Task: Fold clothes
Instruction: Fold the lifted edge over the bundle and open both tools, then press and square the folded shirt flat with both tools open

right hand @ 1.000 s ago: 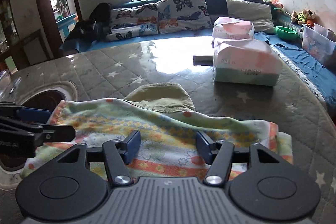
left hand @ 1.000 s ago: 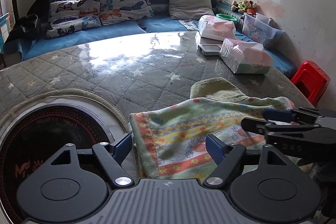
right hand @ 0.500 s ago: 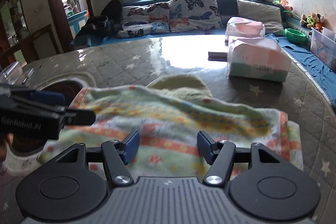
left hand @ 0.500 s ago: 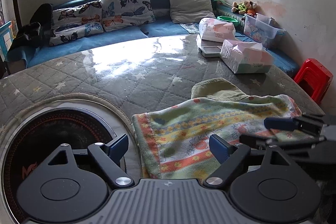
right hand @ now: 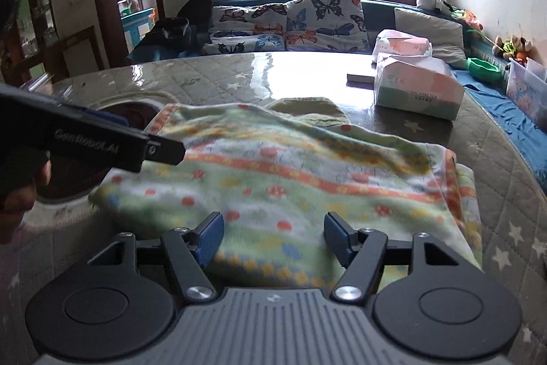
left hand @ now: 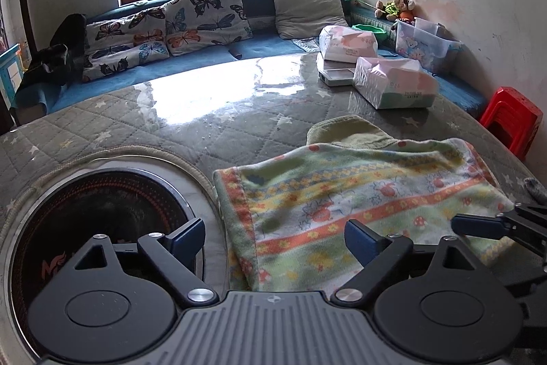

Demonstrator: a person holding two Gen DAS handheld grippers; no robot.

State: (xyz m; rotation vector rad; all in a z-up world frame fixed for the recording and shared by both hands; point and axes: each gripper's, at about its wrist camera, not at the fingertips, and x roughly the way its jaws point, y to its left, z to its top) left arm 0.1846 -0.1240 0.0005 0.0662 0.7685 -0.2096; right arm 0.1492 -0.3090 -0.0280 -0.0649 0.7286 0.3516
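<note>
A folded fleece garment [left hand: 359, 197] with green, orange and yellow patterned stripes lies on the quilted table cover; it also shows in the right wrist view [right hand: 290, 173]. An olive-green cloth [left hand: 345, 132] sticks out from under its far edge. My left gripper [left hand: 273, 236] is open and empty, above the garment's near left corner. My right gripper [right hand: 271, 236] is open and empty over the garment's near edge. Its fingers [left hand: 478, 223] show at the right of the left wrist view. The left gripper's side [right hand: 102, 142] shows at the left of the right wrist view.
A round black cooktop [left hand: 85, 221] is set into the table [left hand: 205, 112] at the left of the garment. Two tissue packs [left hand: 393, 84] and a flat box stand at the far right. A sofa with butterfly pillows [left hand: 164, 29] runs behind. A red stool [left hand: 509, 118] stands at the right.
Both grippers have pulled back toward me and risen; more of the garment shows. The right gripper's fingers have moved from over the garment to its right edge.
</note>
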